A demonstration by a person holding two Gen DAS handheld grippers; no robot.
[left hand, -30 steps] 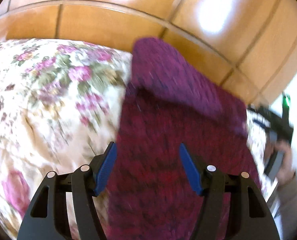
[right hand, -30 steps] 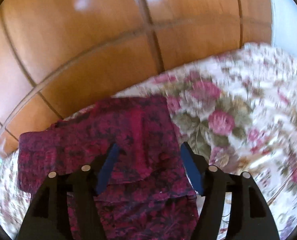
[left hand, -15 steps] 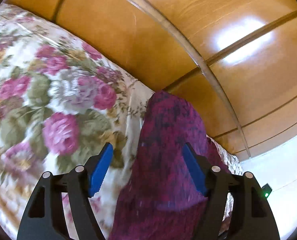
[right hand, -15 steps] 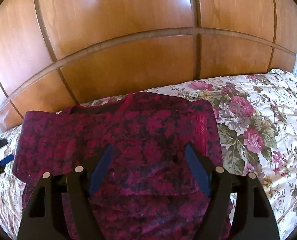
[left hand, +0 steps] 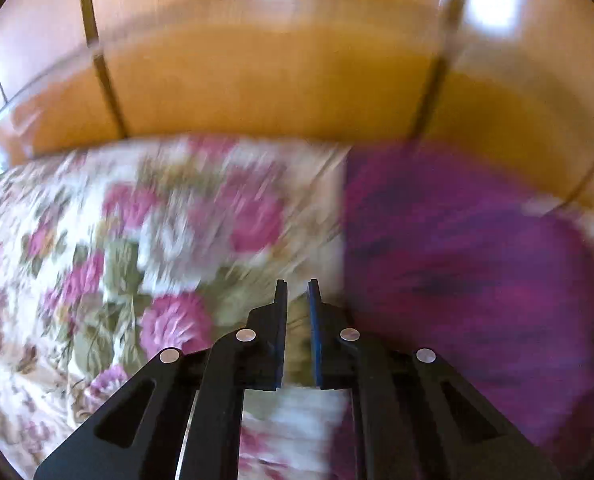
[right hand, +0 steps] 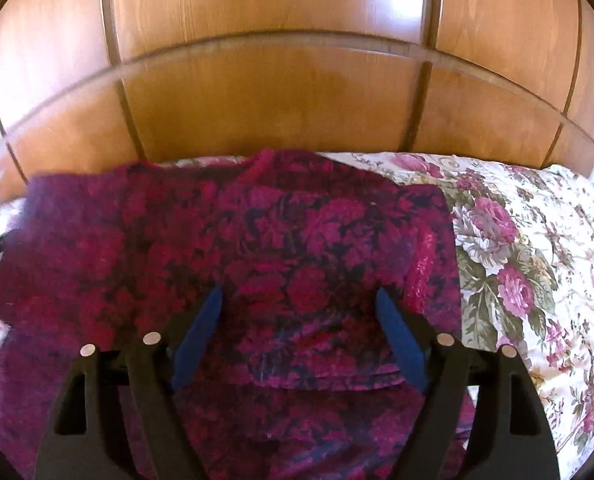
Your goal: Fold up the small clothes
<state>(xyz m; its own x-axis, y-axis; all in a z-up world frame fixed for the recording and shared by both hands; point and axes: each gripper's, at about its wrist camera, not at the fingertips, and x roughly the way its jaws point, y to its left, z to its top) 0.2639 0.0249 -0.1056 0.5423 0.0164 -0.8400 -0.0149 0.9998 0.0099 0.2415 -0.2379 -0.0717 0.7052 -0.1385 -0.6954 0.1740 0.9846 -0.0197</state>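
Left wrist view is blurred; the left gripper (left hand: pixel 297 286) has its jaws nearly closed, with only a narrow gap and nothing between them; it hangs over the floral bedcover (left hand: pixel 145 240), and the dark red garment (left hand: pixel 457 280) lies just to its right, near the wooden wall panels (left hand: pixel 277 88). In the right wrist view the right gripper (right hand: pixel 299 300) has its jaws wide apart, above the garment (right hand: pixel 297 248); the garment lies on the bedcover (right hand: pixel 537 280), with its sleeve folded over the body.
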